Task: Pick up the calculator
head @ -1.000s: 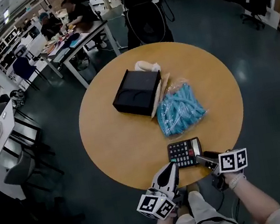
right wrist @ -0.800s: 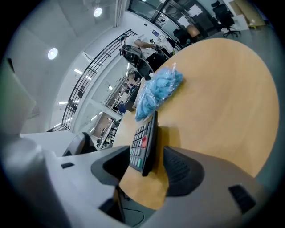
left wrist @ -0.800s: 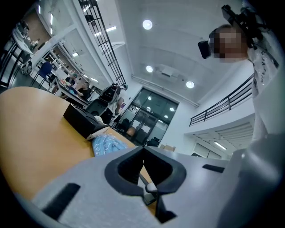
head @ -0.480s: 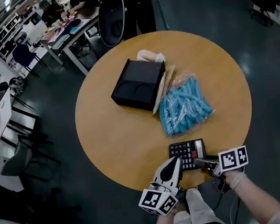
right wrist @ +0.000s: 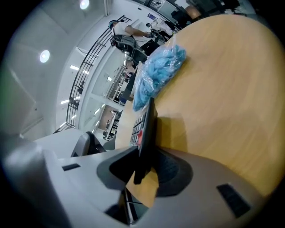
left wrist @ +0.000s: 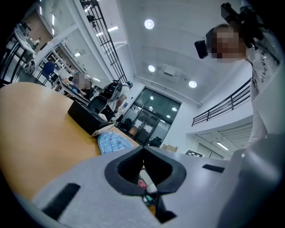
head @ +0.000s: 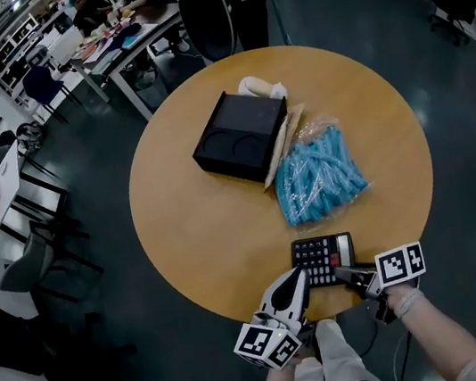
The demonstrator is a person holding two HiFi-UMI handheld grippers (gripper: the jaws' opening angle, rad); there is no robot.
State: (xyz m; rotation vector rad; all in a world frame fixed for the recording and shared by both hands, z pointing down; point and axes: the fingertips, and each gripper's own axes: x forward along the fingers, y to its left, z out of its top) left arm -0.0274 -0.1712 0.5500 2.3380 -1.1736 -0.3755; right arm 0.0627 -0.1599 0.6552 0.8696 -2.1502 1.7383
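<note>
One calculator (head: 322, 259) at the counter's (head: 199, 228) near edge, my right tool (head: 346, 271) closing onto its corner — pads on it, my left tool (head: 296, 277) pinched together alongside, one black box (head: 243, 136), one blue bag (head: 317, 176).

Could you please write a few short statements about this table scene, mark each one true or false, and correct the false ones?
1. The calculator lies near the table edge closest to the person. True.
2. In the head view, the blue bag lies left of the black box. False: it lies to the box's right.
3. The right gripper has nothing between its jaws. False: the calculator's edge stands between them, and they are closing.
4. The table is round. True.
</note>
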